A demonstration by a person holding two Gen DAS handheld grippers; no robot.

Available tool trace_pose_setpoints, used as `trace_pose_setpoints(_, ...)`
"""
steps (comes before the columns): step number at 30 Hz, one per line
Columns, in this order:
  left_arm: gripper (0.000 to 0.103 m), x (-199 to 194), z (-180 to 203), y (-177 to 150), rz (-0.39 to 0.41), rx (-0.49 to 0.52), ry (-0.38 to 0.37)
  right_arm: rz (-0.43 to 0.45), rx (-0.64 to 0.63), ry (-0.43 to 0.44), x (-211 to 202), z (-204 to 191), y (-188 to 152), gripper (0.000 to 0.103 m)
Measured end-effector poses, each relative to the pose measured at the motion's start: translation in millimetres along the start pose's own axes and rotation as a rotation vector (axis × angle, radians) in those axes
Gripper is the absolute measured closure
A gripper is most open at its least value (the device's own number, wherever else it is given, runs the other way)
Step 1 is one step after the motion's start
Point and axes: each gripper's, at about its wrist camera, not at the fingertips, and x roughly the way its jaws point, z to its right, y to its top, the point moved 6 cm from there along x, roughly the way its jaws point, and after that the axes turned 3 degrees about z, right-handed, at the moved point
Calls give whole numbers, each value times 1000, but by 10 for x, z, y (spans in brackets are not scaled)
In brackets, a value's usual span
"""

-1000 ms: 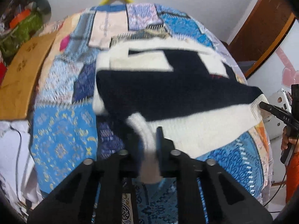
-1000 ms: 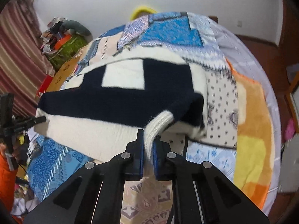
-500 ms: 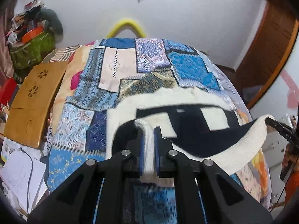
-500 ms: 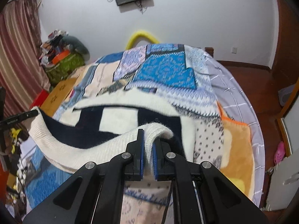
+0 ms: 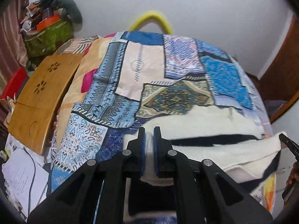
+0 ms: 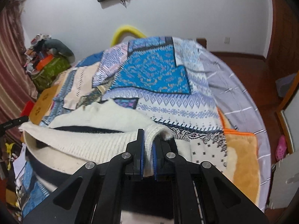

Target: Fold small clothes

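A cream and navy knitted sweater (image 5: 214, 130) lies on a bed with a patchwork cover (image 5: 145, 71). My left gripper (image 5: 149, 136) is shut on the sweater's ribbed cream hem at one corner. My right gripper (image 6: 148, 140) is shut on the same hem (image 6: 104, 141) at the other corner. The hem stretches between both grippers, lifted above the rest of the sweater (image 6: 93, 113). The right gripper's tip shows at the right edge of the left wrist view (image 5: 289, 143). The lower layer is mostly hidden under the raised hem.
A wooden lap desk (image 5: 41, 97) and papers (image 5: 20, 173) lie left of the bed. A green bag with clutter (image 5: 48, 35) stands at the back left. An orange blanket (image 6: 241, 158) lies at the bed's right side. A yellow hoop (image 5: 151, 18) leans on the far wall.
Both grippers have carried the hem up and forward over the sweater toward the far side. The navy part is now mostly covered by the raised cream hem.
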Motion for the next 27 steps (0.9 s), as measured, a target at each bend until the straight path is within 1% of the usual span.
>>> trace_pose_setpoints(2, 102, 156, -62, 14, -13, -4, 30, -25, 0, -10, 163, 28, -10, 96)
trace_pose_setpoints(4, 102, 309, -155, 9, -30, -7, 54, -47, -1, -14, 273, 59, -26, 96)
trace_pose_setpoints(8, 102, 508, -292, -36, -68, -17, 54, -84, -4, 4, 432, 88, -56, 96)
trace_pose_setpoints(12, 102, 539, -313, -54, -67, 10, 79, -87, 8, 27, 449, 108, -16, 96)
trace_pose_setpoints(14, 101, 510, -338, -26, -51, 13, 118, -82, 20, 37, 425, 114, 25, 96)
trace_pose_setpoints(15, 101, 492, -340, -4, -45, 18, 124, -78, 24, 41, 400, 117, 45, 96)
trace_pose_setpoints(18, 98, 403, -293, 57, -41, 21, 99, -70, 26, 47, 353, 107, 121, 95)
trace_pose_setpoints(20, 91, 343, -247, 88, -38, 28, 84, -57, 28, 45, 279, 102, 181, 92)
trace_pose_setpoints(21, 88, 314, -217, 100, -37, 36, 77, -47, 31, 42, 235, 102, 208, 87)
trace_pose_setpoints(22, 81, 281, -184, 105, -35, 47, 70, -39, 34, 36, 218, 109, 233, 83)
trace_pose_setpoints(23, 72, 237, -143, 109, -30, 63, 63, -15, 36, 14, 159, 130, 275, 69)
trace_pose_setpoints(24, 67, 207, -112, 108, -24, 76, 61, 11, 38, -3, 94, 151, 320, 59)
trace_pose_setpoints(25, 60, 179, -84, 109, -16, 88, 62, 32, 39, -5, 40, 161, 353, 57)
trace_pose_setpoints(26, 56, 141, -50, 109, -5, 106, 63, 43, 39, -1, -5, 169, 381, 57)
trace_pose_setpoints(27, 53, 111, -16, 108, 4, 123, 65, 42, 36, 0, -29, 171, 400, 57)
